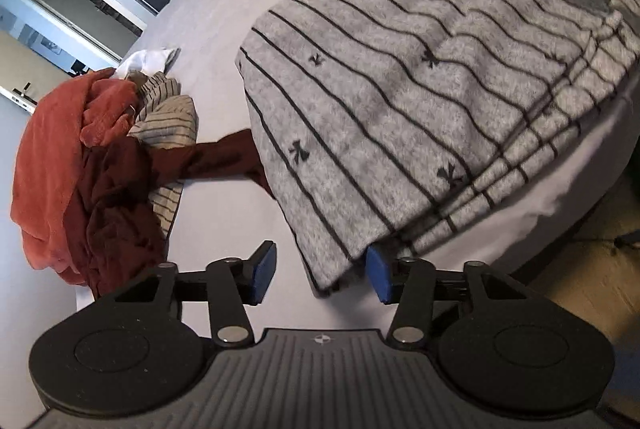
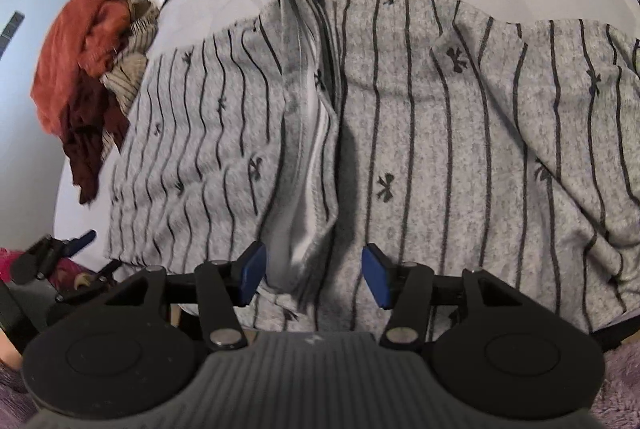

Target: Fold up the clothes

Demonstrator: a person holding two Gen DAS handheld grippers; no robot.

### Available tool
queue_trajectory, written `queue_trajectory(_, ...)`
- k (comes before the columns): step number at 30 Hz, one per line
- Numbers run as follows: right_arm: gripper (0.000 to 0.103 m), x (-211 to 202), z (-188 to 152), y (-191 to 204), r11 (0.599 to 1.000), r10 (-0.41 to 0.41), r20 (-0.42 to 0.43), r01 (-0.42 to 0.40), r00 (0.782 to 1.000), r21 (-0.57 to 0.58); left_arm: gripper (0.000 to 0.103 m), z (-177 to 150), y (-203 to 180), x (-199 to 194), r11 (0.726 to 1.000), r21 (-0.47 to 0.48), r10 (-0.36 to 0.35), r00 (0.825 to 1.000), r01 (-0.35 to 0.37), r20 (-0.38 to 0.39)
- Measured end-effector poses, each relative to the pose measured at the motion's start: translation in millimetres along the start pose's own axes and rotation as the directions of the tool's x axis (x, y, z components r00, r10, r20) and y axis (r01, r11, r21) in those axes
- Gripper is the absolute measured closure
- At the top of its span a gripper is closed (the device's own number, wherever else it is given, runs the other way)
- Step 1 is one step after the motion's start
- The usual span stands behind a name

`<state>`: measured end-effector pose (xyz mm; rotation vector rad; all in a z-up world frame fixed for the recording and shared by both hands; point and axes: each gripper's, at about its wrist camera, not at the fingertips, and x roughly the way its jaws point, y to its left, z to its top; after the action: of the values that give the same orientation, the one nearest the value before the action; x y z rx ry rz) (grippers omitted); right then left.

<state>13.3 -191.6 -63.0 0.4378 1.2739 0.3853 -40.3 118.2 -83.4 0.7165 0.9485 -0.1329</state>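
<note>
The left gripper point(image 1: 322, 275) has its fingers apart over the near corner of the grey striped garment point(image 1: 420, 89); the pads do not press the fabric. The right gripper point(image 2: 314, 275) also has its fingers apart, straddling the raised centre fold of the same garment without clamping it. The garment lies spread flat on the bed point(image 1: 224, 9). A pile of red and beige clothes point(image 1: 92, 157) sits just beside its far edge.
</note>
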Motion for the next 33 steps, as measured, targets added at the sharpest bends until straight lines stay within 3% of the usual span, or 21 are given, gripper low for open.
queue_trajectory(1, 0.045, 1, 2, 1, 1.0, 0.002, 0.004, -0.002, 1.0, 0.006, 0.07, 0, 3, 0, 1.0, -0.025, -0.008, 1.0, 0.008, -0.003)
queue_trajectory(8, 0.045, 7, 30, 5, 1.0, -0.02, 0.07, 0.018, 0.997, 0.019, 0.085, -3, 24, 8, 0.982, -0.182, -0.058, 0.996, 0.044, -0.072)
queue_trajectory(16, 0.045, 50, 71, 6, 0.999, -0.041, 0.045, 0.04, 0.998, 0.018, 0.086, -6, 26, 12, 0.978, -0.203, -0.069, 0.993, 0.049, -0.094)
queue_trajectory(19, 0.056, 61, 74, 10, 0.999, -0.049, 0.039, 0.049, 0.998, 0.004, 0.085, -6, 33, 5, 0.959, -0.267, -0.117, 0.992, 0.1, -0.05)
queue_trajectory(20, 0.072, 63, 74, 13, 0.999, -0.042, 0.037, 0.043, 0.998, -0.013, 0.084, -5, 38, 2, 0.946, -0.296, -0.148, 0.989, 0.134, -0.027)
queue_trajectory(23, 0.092, 65, 73, 24, 0.997, -0.039, 0.031, 0.041, 0.999, -0.06, 0.078, -1, 47, -7, 0.91, -0.354, -0.213, 0.976, 0.215, 0.047)
queue_trajectory(26, 0.093, 56, 73, 30, 0.995, -0.051, 0.058, 0.056, 0.997, -0.08, 0.077, 5, 49, -14, 0.903, -0.363, -0.214, 0.973, 0.23, 0.084)
queue_trajectory(33, 0.093, 5, 75, 35, 0.999, 0.002, 0.13, 0.004, 0.992, -0.041, 0.077, 24, 51, -22, 0.907, -0.366, -0.182, 0.978, 0.207, 0.103)
